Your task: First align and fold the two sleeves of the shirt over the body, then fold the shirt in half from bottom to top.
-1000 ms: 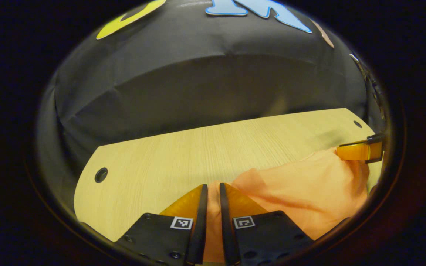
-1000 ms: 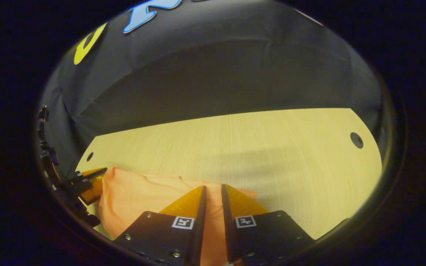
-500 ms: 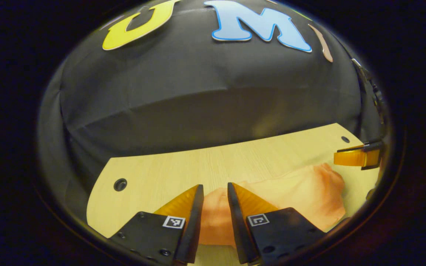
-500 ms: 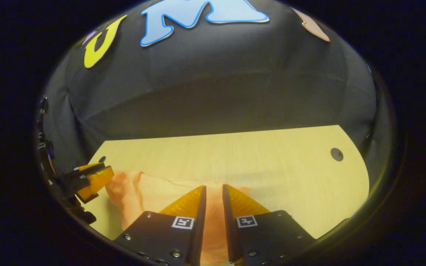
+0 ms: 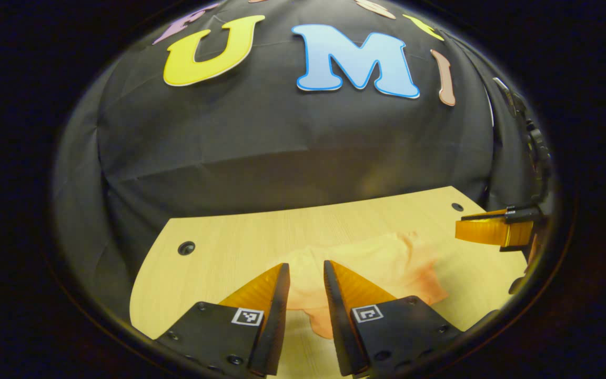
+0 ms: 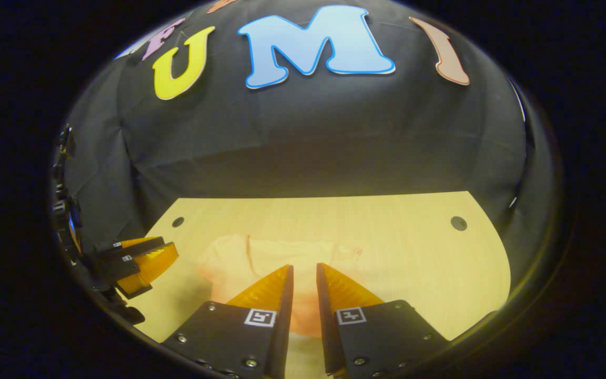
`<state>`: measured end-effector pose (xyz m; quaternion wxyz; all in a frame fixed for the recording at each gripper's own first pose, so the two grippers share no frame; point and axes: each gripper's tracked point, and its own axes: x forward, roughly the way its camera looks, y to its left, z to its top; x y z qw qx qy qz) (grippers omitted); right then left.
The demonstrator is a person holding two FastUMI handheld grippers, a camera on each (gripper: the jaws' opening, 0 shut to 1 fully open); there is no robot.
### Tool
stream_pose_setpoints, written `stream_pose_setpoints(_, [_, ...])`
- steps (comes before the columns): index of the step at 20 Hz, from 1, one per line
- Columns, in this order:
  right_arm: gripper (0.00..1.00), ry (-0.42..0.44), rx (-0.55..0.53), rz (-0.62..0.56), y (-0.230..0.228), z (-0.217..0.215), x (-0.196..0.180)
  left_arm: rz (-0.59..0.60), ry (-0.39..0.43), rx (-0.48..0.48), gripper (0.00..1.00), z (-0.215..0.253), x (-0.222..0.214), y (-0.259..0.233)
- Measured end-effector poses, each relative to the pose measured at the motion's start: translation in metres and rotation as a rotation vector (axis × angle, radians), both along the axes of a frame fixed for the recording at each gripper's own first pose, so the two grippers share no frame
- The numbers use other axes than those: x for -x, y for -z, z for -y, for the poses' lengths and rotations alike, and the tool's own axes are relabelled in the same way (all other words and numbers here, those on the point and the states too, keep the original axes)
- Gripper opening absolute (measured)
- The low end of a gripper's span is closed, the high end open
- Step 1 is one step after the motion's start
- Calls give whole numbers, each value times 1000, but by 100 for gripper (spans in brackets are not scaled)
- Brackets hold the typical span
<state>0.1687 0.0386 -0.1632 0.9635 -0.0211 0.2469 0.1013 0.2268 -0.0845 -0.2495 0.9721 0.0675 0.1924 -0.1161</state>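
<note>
Now both grippers, left [image 5: 305,271] and right [image 6: 304,273], hover above the shirt [image 6: 261,258], fingers slightly parted, gripping nothing.

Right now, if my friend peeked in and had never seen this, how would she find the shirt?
Look for the pale wooden table in front of the black cloth wall. The shirt lies folded into a small bundle near the table's front edge, just ahead of the right gripper. It is the one soft, peach-orange thing on the light wood.
</note>
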Motion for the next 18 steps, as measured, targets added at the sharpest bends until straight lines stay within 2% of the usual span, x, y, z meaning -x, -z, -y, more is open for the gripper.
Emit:
stream_pose_setpoints(5, [27,-21,9,-4,3,-8,71,10,0,13,47,-2,66,-10])
stream_pose_setpoints(6, [27,-24,10,-8,7,-8,83,14,0,12,51,-2,78,-12])
stream_pose_setpoints(9, [27,-30,6,-23,18,-10,119,24,6,8,47,-5,114,-14])
stream_pose_setpoints(11, [27,-29,-7,-38,25,-11,141,19,3,13,53,-9,137,-12])
stream_pose_setpoints(12, [27,-25,-14,-43,27,-11,150,18,0,15,41,-11,147,-12])
stream_pose_setpoints(13, [27,-22,-19,-46,30,-12,157,16,-1,17,53,-11,157,-10])
stream_pose_setpoints(15, [27,-17,-27,-49,34,-12,173,11,-3,18,53,-15,176,-8])
stream_pose_setpoints(16, [27,-14,-28,-47,35,-11,179,7,-1,22,41,-15,185,-7])
stream_pose_setpoints(17, [27,-13,-26,-49,38,-11,187,1,2,25,53,-14,193,-6])
stream_pose_setpoints(18, [27,-14,-26,-50,40,-10,194,-3,5,24,53,-15,201,-4])
